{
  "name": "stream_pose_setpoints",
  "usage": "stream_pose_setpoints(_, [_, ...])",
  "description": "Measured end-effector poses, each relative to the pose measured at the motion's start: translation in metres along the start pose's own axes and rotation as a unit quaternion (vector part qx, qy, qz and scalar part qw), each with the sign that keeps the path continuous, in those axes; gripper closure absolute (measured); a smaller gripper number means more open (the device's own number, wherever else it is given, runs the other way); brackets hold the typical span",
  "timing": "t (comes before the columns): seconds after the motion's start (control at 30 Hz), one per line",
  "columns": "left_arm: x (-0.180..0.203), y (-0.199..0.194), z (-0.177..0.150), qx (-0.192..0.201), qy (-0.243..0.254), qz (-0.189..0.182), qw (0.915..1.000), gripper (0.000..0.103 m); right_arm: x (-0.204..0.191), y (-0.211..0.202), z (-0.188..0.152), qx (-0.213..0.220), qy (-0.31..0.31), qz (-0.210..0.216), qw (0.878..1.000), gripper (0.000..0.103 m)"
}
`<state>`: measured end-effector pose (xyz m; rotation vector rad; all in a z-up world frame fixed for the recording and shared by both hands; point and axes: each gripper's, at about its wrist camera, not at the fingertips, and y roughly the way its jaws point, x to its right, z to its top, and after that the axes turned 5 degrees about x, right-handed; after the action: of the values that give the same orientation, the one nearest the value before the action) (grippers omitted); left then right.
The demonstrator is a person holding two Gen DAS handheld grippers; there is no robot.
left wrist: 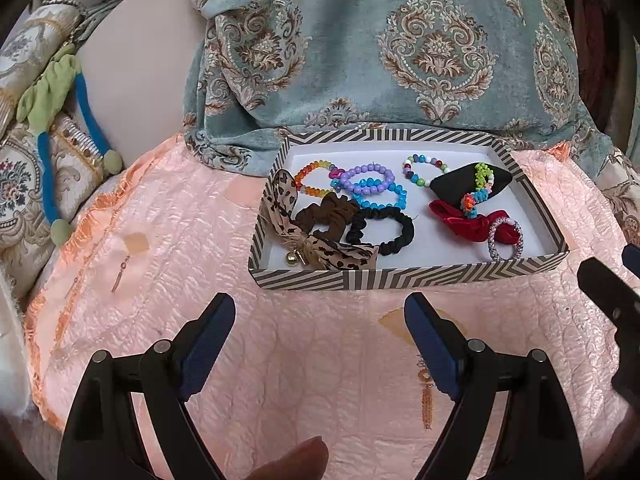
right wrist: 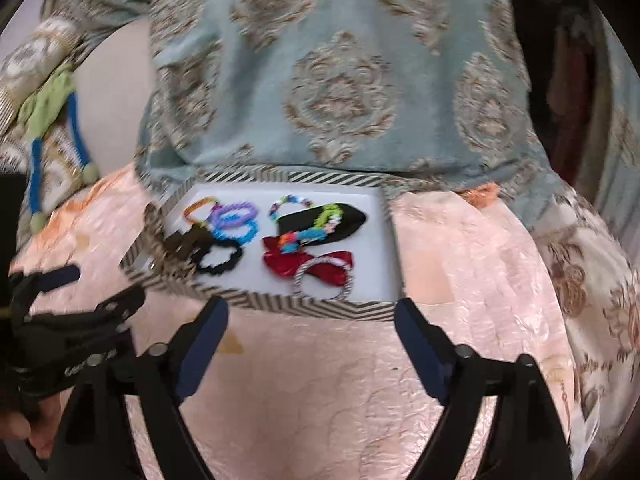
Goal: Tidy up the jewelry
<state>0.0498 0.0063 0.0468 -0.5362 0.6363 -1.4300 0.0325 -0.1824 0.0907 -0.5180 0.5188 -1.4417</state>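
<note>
A shallow striped box (left wrist: 360, 278) with a white floor lies on the pink bedspread (left wrist: 320, 360). Its left half holds orange, purple (left wrist: 366, 178) and blue bead bracelets, brown and black scrunchies (left wrist: 384, 234) and a leopard-print bow (left wrist: 336, 258). In the right half are a multicoloured bead bracelet (left wrist: 424, 168), a black cloth piece, a red velvet bow (left wrist: 464, 216) and a spiral hair tie (left wrist: 505, 240). My left gripper (left wrist: 320, 304) hangs open and empty before the box's near wall. My right gripper (right wrist: 311, 306) is open too, nothing between its pads, in front of the same box (right wrist: 288, 306).
A teal patterned cushion (left wrist: 400, 60) rises right behind the box. A green and blue fabric cord (left wrist: 60, 120) lies over ornate pillows at the far left. One of the right gripper's fingers (left wrist: 600, 286) shows at the right edge. A person's thumb (left wrist: 296, 460) is at the bottom.
</note>
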Motion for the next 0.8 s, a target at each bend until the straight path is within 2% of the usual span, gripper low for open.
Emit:
stream_pose_setpoints(0.1, [0.002, 0.0, 0.0, 0.001, 0.004, -0.004, 1.0, 0.03, 0.009, 0.006, 0.0, -0.015, 0.017, 0.003, 1.0, 0.012])
stream_pose_setpoints(0.2, [0.005, 0.001, -0.001, 0.002, 0.007, -0.009, 0.9999, 0.03, 0.005, 0.011, -0.003, -0.034, 0.001, 0.027, 0.999, 0.012])
stream_pose_setpoints(0.3, [0.003, 0.002, -0.001, -0.001, 0.0, -0.017, 0.9998, 0.029, -0.002, 0.007, -0.003, -0.022, -0.011, 0.011, 1.0, 0.012])
stream_pose_setpoints(0.37, [0.002, 0.002, -0.001, 0.001, -0.005, -0.015, 0.9999, 0.022, -0.004, 0.005, -0.003, -0.016, -0.02, 0.001, 1.0, 0.012])
stream_pose_setpoints(0.5, [0.0, 0.002, 0.0, 0.003, -0.014, -0.018, 0.9997, 0.019, -0.006, 0.005, -0.004, -0.019, -0.03, -0.006, 0.999, 0.012])
stream_pose_setpoints(0.63, [0.001, 0.004, 0.0, -0.01, -0.017, -0.039, 0.999, 0.018, -0.001, 0.011, -0.006, -0.046, 0.007, 0.026, 0.999, 0.012])
stream_pose_setpoints(0.73, [0.002, 0.007, -0.001, -0.022, -0.02, -0.046, 0.9985, 0.018, 0.003, 0.018, -0.011, -0.074, 0.029, 0.025, 0.997, 0.012])
stream_pose_setpoints(0.8, [0.002, 0.009, -0.002, -0.026, -0.019, -0.043, 0.9985, 0.018, 0.002, 0.019, -0.012, -0.081, 0.019, 0.024, 0.996, 0.012])
